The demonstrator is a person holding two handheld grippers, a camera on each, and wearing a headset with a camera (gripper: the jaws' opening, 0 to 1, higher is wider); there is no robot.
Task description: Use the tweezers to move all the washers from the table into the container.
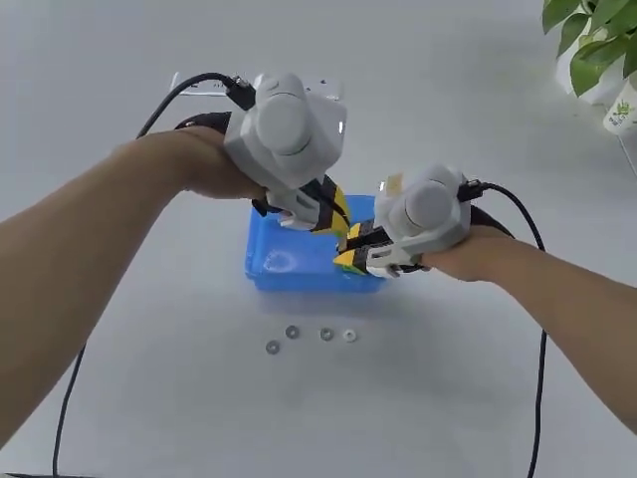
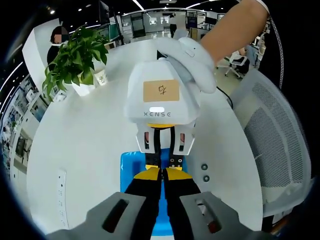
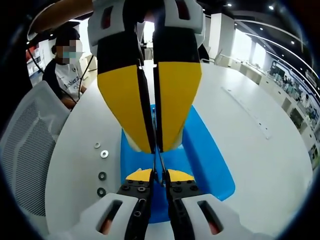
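Note:
Several small metal washers (image 1: 310, 336) lie in a row on the white table, just in front of the blue container (image 1: 289, 264). Over the container my two grippers meet tip to tip. My left gripper (image 1: 343, 227) comes from the upper left and my right gripper (image 1: 343, 249) from the right. Thin dark tweezers (image 3: 159, 162) run between them. In the right gripper view my right gripper (image 3: 159, 175) is shut on them, and the left gripper's yellow jaws close around the same tweezers. My left gripper (image 2: 161, 172) looks shut on them too. Washers (image 3: 102, 175) lie left of the container (image 3: 210, 160).
A potted plant (image 1: 597, 50) stands at the back right of the table. A power strip (image 1: 199, 85) lies at the back behind the container. Cables trail from both grippers. A mesh chair (image 2: 280, 130) stands beside the table, and a person (image 3: 65, 65) sits beyond it.

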